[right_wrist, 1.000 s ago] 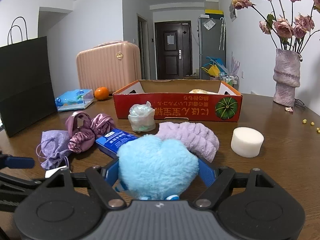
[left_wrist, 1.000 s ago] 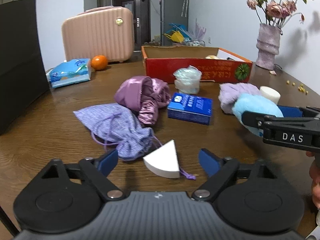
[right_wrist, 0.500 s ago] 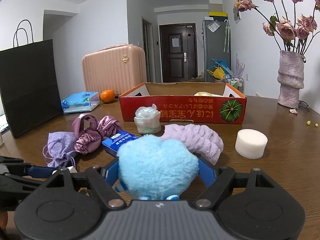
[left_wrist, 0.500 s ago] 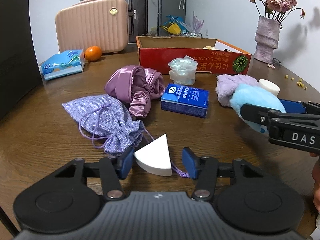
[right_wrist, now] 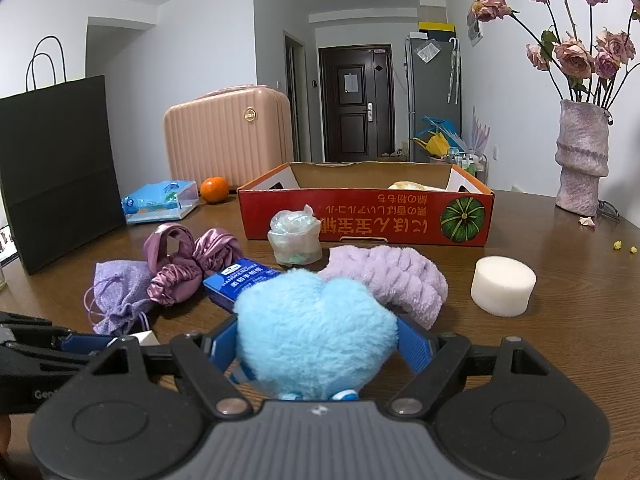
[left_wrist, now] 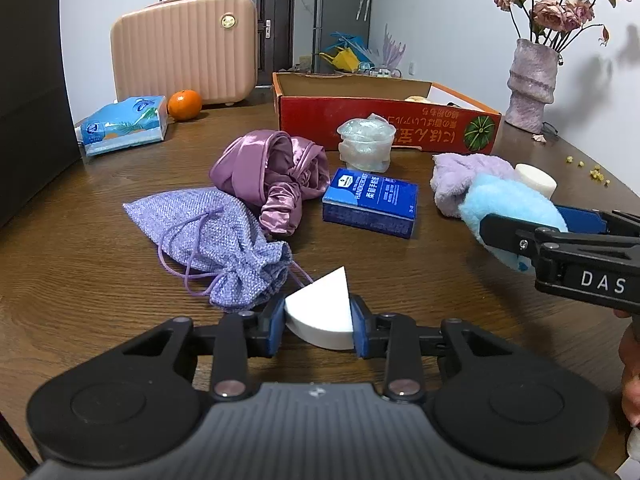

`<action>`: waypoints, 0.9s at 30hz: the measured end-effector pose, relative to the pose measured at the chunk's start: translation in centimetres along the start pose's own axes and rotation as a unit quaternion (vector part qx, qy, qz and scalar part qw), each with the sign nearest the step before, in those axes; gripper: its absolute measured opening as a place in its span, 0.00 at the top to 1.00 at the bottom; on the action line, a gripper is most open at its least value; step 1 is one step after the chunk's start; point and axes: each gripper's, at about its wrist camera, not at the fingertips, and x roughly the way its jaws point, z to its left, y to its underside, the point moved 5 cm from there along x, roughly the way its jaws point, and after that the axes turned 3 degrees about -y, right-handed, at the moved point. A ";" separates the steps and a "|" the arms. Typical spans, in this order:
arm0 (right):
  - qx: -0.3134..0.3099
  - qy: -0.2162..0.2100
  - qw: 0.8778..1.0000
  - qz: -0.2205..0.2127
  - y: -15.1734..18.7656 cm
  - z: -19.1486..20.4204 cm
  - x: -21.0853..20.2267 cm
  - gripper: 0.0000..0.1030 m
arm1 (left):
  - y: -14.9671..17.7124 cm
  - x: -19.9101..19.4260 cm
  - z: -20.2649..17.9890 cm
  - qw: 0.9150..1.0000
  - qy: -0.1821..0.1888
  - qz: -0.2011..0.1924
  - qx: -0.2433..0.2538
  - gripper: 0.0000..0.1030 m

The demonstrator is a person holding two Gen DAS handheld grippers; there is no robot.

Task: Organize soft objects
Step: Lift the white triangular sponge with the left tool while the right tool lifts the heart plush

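While the left gripper (left_wrist: 318, 326) sits low over the wooden table (left_wrist: 80, 264), its jaws have just been closing and the blue pads now press on both flat sides of a white wedge sponge (left_wrist: 320, 312) — so that one's clamped, with the sponge's point aimed away from the camera. Right behind the wedge lies a lilac drawstring pouch (left_wrist: 208, 236), its cord trailing toward the sponge, and past that a shiny purple satin bundle (left_wrist: 276, 172). Next to those is a blue tissue box (left_wrist: 370, 202) lying flat, with a crinkly clear plastic cup (left_wrist: 366, 146) behind it. Over on the right, the right gripper (right_wrist: 316, 340) is squeezed around a fluffy blue heart plush (right_wrist: 314, 332), pads sunk into the fur on both sides. Just beyond the plush there's a lavender fuzzy headband (right_wrist: 394, 278) on the table, and a white round sponge (right_wrist: 503, 286) sits a bit apart to its right. Further back stands the red cardboard box (right_wrist: 360, 218) — open top, something pale inside that's hard to make out. An orange (right_wrist: 215, 189) and a blue tissue pack (right_wrist: 160, 202) sit near a pink suitcase (right_wrist: 224, 138).
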 end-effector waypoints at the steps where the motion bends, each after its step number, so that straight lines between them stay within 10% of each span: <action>1: 0.000 0.000 1.000 0.000 0.0 0.0 0.0 0.22 | -0.1 -0.1 0.0 1.000 0.000 -0.002 0.000 0.67; 27: -0.017 0.006 0.999 -0.029 -1.7 -0.1 -1.2 0.22 | -3.9 -2.8 -1.8 0.996 0.006 -0.079 0.036 0.69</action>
